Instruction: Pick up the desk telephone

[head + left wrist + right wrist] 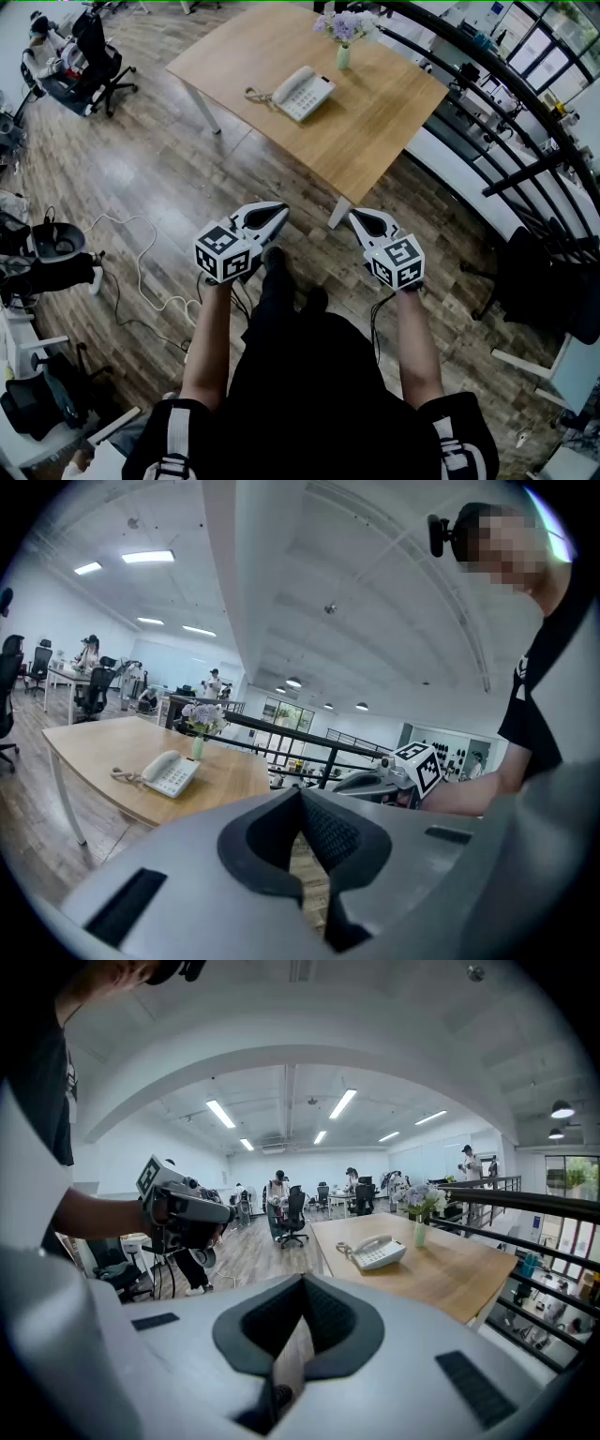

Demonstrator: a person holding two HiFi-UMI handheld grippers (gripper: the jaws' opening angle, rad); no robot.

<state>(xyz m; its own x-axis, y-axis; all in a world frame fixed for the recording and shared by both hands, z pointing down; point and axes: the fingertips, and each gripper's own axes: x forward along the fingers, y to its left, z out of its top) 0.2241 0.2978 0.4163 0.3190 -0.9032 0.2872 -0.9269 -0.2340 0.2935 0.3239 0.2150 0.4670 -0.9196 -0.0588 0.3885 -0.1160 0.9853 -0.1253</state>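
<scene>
The white desk telephone (302, 92) lies on the wooden table (384, 122), its handset on the cradle and its coiled cord to the left. Both gripper views show the telephone (169, 772) (378, 1252) far ahead. My left gripper (280, 212) and right gripper (355, 217) hang side by side over the floor, well short of the table's near corner. Both point toward the table. The jaws of the left gripper (302, 795) and of the right gripper (302, 1284) are shut with nothing between them.
A small vase of purple flowers (344, 37) stands behind the telephone. A black railing (487, 84) runs along the table's right side. Office chairs (98, 61) stand far left, and a white cable (141, 272) lies on the wooden floor to my left.
</scene>
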